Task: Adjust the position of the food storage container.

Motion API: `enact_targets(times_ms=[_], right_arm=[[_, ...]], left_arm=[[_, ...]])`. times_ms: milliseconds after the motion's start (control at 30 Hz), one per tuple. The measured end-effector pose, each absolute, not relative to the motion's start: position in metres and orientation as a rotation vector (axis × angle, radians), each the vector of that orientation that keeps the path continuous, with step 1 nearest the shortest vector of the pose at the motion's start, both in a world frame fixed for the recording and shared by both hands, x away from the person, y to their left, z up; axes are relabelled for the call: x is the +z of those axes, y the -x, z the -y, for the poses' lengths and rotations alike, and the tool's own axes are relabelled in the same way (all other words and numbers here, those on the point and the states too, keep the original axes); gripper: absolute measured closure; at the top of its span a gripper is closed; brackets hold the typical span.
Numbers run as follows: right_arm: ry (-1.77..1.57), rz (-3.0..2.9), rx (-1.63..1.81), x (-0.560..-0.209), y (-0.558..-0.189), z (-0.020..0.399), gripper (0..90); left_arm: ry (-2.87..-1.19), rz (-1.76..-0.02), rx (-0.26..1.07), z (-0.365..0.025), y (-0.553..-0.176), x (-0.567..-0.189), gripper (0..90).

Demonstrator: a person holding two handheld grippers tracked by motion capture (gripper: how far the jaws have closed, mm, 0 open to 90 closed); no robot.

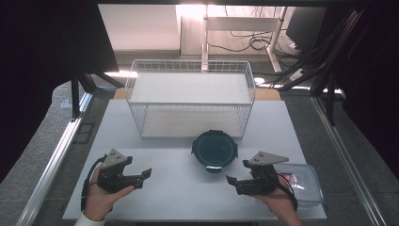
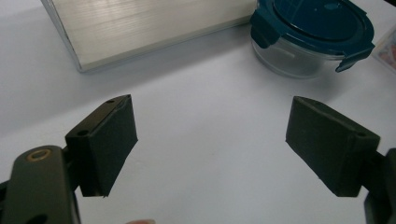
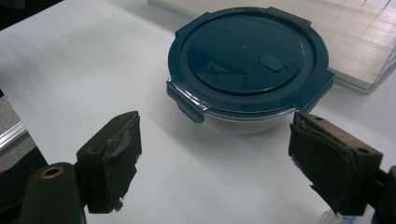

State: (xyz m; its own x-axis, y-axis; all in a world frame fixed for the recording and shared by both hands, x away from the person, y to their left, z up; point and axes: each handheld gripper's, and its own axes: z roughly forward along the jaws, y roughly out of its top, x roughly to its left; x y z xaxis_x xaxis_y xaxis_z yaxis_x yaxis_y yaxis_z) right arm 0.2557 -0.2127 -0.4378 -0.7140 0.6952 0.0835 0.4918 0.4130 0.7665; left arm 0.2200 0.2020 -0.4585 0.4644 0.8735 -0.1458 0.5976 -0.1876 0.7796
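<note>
**Teal-lidded round container waits between my two open tools**

Teal plastic is what stands out from the high view: the lid of a round container (image 1: 214, 149) sitting on the white tabletop (image 1: 169, 188), just in front of a white wire basket (image 1: 190, 96) with a pale shelf board inside. My left gripper (image 1: 141, 178) lies in my left hand (image 1: 104, 195) at the near left, well apart from the container. My right gripper (image 1: 236, 182) sits in my right hand (image 1: 277, 197) at the near right, nearer to the container and aimed inward toward it. Behind that hand, a clear rectangular box (image 1: 306, 183) rests at the tabletop's right edge, with something colourful inside that I cannot make out.

Seen along my left gripper (image 2: 210, 149), my fingers (image 2: 109, 144) are spread wide with nothing between them, just bare white tabletop. The round container (image 2: 313, 35) is far off at the upper right, its glass bowl showing under the lid and the latches hanging at the rim. The basket's pale board (image 2: 149, 25) runs across the top left.

Seen along my right gripper (image 3: 215, 158), my fingers (image 3: 114, 161) are likewise spread wide and grip nothing; their pads look worn and frayed. The round container (image 3: 250, 60) stands just ahead, roughly centred between them but not touched. Its lid is on, with a small oval tab near the middle. The basket's board (image 3: 355, 42) lies beyond at the upper right.
</note>
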Motion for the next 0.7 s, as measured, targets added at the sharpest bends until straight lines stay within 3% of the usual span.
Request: enact_targets(times_ms=[700], right_arm=[[-1.063, -2.419, 1.206, -0.432, -0.258, 0.224, 27.0]], left_arm=[[-1.937, -1.239, 0.422, -0.198, -0.219, -0.458, 15.5]])
